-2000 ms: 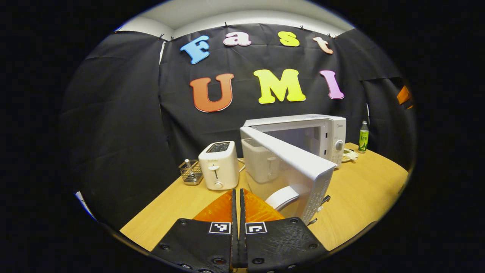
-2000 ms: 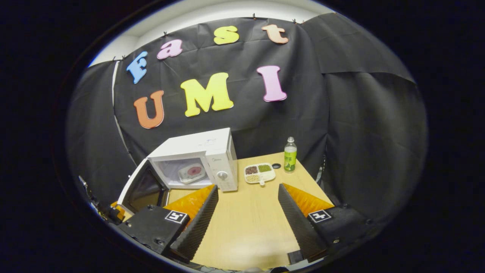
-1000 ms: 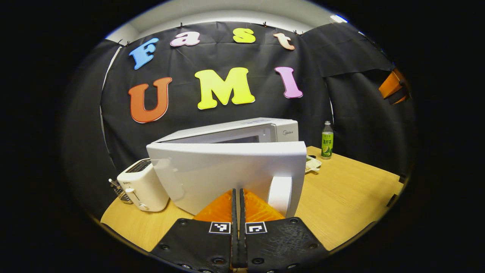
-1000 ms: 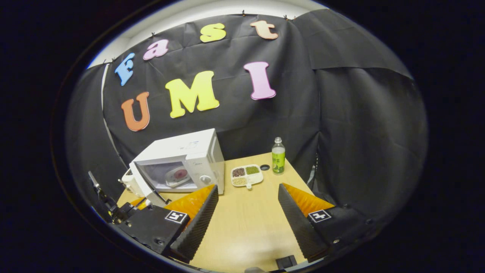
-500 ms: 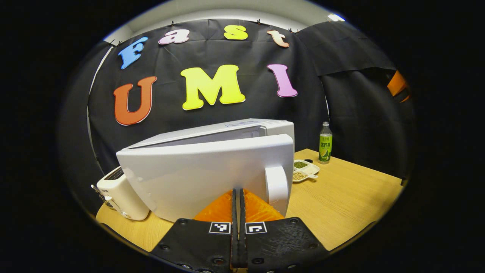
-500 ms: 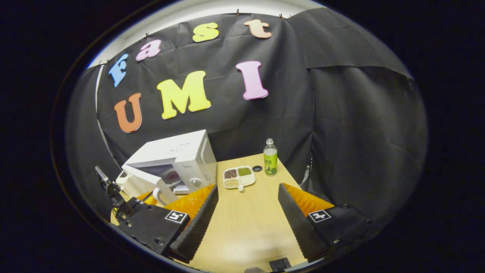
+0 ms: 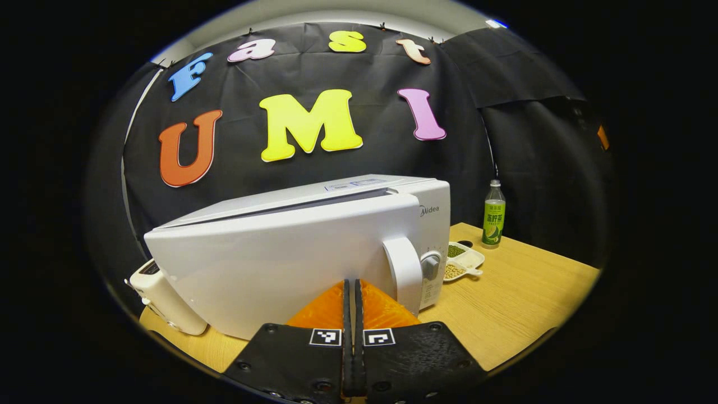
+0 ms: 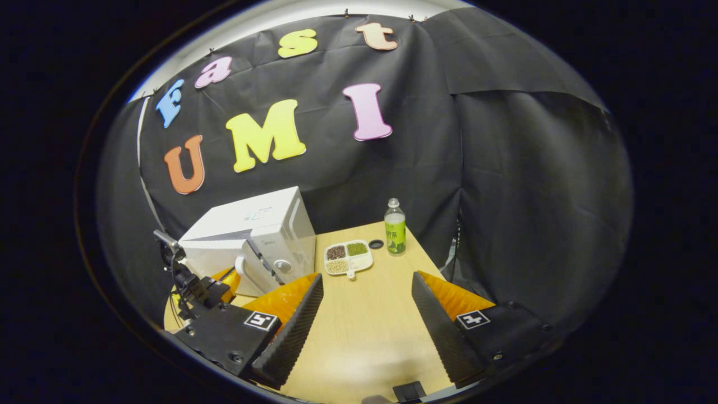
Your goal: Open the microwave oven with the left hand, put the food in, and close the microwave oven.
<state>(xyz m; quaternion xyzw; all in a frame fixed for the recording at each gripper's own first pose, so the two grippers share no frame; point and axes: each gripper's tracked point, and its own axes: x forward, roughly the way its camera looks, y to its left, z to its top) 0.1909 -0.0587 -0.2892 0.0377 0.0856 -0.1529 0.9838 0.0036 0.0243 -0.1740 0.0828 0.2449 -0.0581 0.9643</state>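
- Table (image 8: 364,331): light wood top, black cloth wall behind it on the far side.
- Microwave oven (image 7: 359,193): white, on the left part of the table. In the right gripper view (image 8: 263,216) it sits far left of that gripper.
- Microwave door (image 7: 269,264): nearly closed; a thin dark gap runs along its top edge, so it is not quite flush with the body. Its face stands directly ahead of the left gripper.
- Door handle (image 7: 405,274): white, upright, on the door's right side, just right of the left gripper's tips. Control knob (image 7: 431,265) sits just beyond it on the oven's panel.
- Left gripper (image 7: 352,292): orange fingers pressed together, nothing between them, tips at or touching the lower door face; contact cannot be told for certain. From the right gripper view (image 8: 221,283) it sits low against the door front.
- Right gripper (image 8: 367,297): fingers wide apart, empty, hanging over bare table near the front edge, well apart from the oven.
- Toaster (image 7: 162,306): white, partly hidden at the oven's left side.
- Green bottle (image 8: 395,227): upright, far end of the table, right of the oven; also seen from the left gripper view (image 7: 492,216).
- Divided dish (image 8: 348,257): white, holding beans and grains in compartments, on the table between oven and bottle, outside the oven.
- Small dark ring (image 8: 376,244): lies between dish and bottle.
- Food inside the oven: hidden by the door.
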